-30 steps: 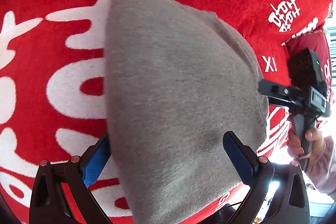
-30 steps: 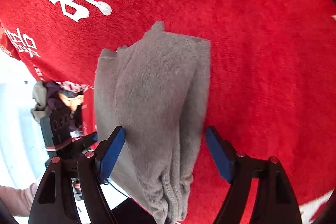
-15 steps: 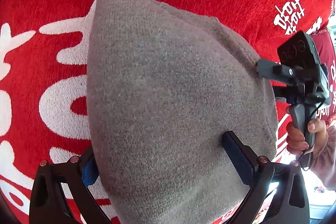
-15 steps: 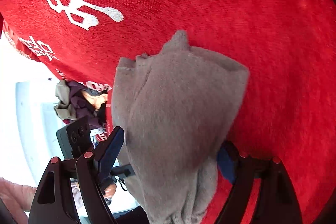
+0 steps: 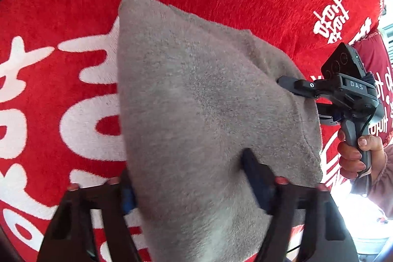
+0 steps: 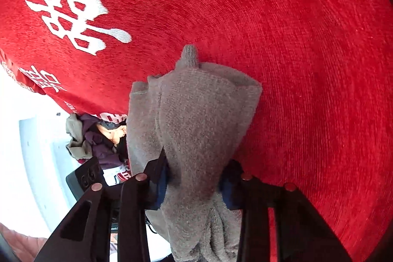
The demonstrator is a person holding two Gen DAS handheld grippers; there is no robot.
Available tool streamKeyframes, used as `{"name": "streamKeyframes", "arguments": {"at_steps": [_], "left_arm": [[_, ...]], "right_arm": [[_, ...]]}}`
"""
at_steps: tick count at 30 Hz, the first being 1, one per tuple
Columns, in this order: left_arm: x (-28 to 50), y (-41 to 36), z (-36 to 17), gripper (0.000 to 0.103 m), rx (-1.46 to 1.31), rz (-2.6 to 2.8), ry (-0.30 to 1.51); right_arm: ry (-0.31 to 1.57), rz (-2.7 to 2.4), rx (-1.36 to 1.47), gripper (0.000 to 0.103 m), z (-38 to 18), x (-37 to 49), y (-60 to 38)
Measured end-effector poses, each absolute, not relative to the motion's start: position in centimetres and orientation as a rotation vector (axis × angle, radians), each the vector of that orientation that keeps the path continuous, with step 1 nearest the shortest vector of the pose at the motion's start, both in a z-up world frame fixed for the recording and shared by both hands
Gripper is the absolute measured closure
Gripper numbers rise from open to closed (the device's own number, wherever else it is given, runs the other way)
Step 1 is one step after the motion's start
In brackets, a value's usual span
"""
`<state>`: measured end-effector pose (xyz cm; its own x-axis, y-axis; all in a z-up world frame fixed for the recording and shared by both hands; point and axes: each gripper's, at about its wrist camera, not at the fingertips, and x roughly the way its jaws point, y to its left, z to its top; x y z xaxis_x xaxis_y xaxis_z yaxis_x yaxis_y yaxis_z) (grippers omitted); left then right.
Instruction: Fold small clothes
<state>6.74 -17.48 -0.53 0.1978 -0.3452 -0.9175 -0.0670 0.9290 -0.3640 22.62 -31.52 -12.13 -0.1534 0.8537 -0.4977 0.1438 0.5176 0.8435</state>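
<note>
A folded grey knit garment (image 5: pixel 196 114) lies on the red cloth with white characters (image 5: pixel 73 114). My left gripper (image 5: pixel 189 178) is shut on the near edge of the grey garment; its blue pads are mostly buried in the fabric. The right gripper (image 5: pixel 289 85) shows at the garment's right edge in the left wrist view. In the right wrist view my right gripper (image 6: pixel 194 178) is shut on the grey garment (image 6: pixel 196 119), bunched between the pads, with its far corner poking out on the red cloth (image 6: pixel 294 65).
A pile of mixed clothes (image 6: pixel 95 136) lies off the cloth's edge at the left of the right wrist view. A hand (image 5: pixel 356 154) holds the right gripper's handle. The cloth's edge runs along the right of the left wrist view.
Both grippers moved forward onto the garment and closed on it. The garment now bunches between the pads, and its near part has lifted.
</note>
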Motion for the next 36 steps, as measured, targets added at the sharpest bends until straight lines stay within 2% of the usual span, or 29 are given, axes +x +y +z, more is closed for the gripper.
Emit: {"name": "streamKeyframes", "arguments": {"at_steps": [1,3,5,15,27,36], "left_arm": [[6.6,-17.2,-0.3,0.047,-0.368,-0.205,1.360],[6.4,-16.4,0.2,0.053,-0.401,-0.217,1.353],[6.3,-15.8,0.8,0.055,-0.441,-0.233,1.342],[2.6,-12.9,4.6,0.056,-0.497,-0.307,1.285],[-4.4,-5.2,10.0,0.056,-0.450,-0.333,1.282],[-7.8,0.4,6.8,0.055,-0.384,-0.227,1.327]], "right_arm": [[1.621,0.780,0.880,0.067,-11.9,22.5,-31.6],[1.612,0.776,0.909,0.069,-11.7,22.2,-32.2],[1.602,0.777,0.931,0.069,-11.2,22.0,-32.4],[1.590,0.762,0.970,0.070,-6.1,19.6,-30.1],[1.615,0.758,1.031,0.070,-1.0,12.1,-22.1],[1.674,0.760,0.954,0.070,-3.4,9.1,-15.4]]}}
